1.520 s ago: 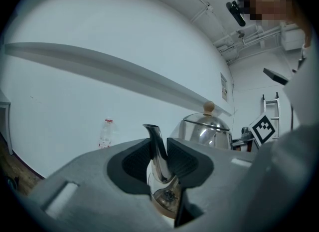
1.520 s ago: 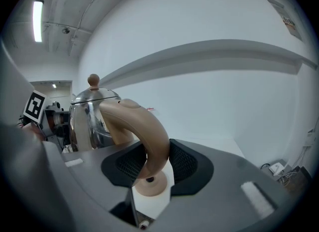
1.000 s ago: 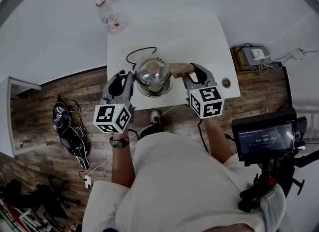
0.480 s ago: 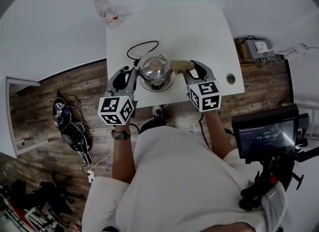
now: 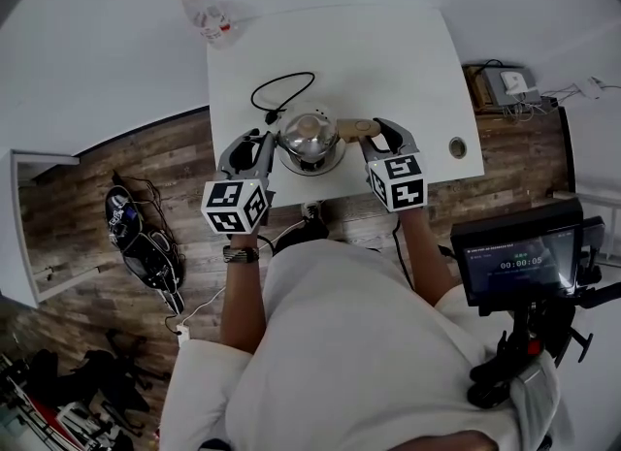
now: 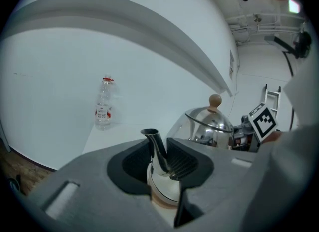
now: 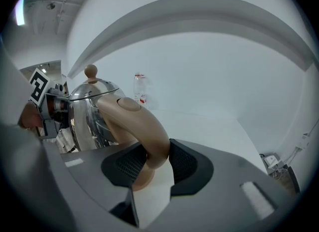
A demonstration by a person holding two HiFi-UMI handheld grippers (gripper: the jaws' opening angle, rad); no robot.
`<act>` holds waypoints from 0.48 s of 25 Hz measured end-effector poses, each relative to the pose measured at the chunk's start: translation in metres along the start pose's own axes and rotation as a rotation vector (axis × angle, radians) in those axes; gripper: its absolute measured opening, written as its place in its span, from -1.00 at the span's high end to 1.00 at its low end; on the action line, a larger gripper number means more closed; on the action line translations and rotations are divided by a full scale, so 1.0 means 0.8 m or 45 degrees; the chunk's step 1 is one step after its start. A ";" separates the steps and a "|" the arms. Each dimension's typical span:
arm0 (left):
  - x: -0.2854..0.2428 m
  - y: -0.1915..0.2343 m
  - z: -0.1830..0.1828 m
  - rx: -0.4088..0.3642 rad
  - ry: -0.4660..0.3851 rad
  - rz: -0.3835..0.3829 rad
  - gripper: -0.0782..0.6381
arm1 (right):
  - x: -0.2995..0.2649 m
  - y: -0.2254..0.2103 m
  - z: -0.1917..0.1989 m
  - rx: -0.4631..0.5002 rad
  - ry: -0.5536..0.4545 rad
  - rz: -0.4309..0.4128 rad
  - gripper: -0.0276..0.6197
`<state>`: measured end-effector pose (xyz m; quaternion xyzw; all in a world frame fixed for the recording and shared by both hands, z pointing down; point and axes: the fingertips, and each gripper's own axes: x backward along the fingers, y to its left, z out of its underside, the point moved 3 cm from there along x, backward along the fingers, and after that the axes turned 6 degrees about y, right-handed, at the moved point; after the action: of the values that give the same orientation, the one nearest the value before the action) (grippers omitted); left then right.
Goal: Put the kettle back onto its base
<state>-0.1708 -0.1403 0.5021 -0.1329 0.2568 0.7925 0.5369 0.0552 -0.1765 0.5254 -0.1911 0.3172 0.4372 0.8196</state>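
A shiny steel kettle (image 5: 309, 137) with a wooden lid knob hangs between both grippers over the white table's (image 5: 388, 61) near side. My left gripper (image 5: 264, 144) is shut on its thin spout (image 6: 157, 152), which stands upright between the dark pads. My right gripper (image 5: 374, 135) is shut on the tan curved handle (image 7: 143, 126). The kettle's dome (image 6: 209, 123) shows beyond the left jaws, and its body (image 7: 89, 111) shows left of the right jaws. A round base rim (image 5: 322, 167) shows under the kettle, with a black cord (image 5: 281, 90) looping behind. Whether the kettle touches the base I cannot tell.
A clear plastic bottle (image 5: 206, 15) with a red label stands at the table's far left corner. A round cable hole (image 5: 457, 147) sits near the right front edge. A screen on a stand (image 5: 514, 265) is at the person's right. Cables lie on the wooden floor.
Both grippers have sunk towards the table with the kettle still held by spout and handle. The kettle looks smaller and sits closer to the round base.
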 end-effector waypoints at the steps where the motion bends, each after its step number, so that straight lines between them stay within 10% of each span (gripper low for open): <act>1: -0.002 -0.001 0.003 -0.002 0.011 0.002 0.49 | -0.001 -0.001 0.004 -0.002 0.012 0.002 0.48; 12: -0.018 -0.009 0.028 -0.004 0.089 0.028 0.49 | -0.006 -0.009 0.037 -0.024 0.086 0.015 0.48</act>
<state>-0.1570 -0.1368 0.5255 -0.1584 0.2756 0.7938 0.5185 0.0693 -0.1662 0.5504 -0.2117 0.3418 0.4383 0.8039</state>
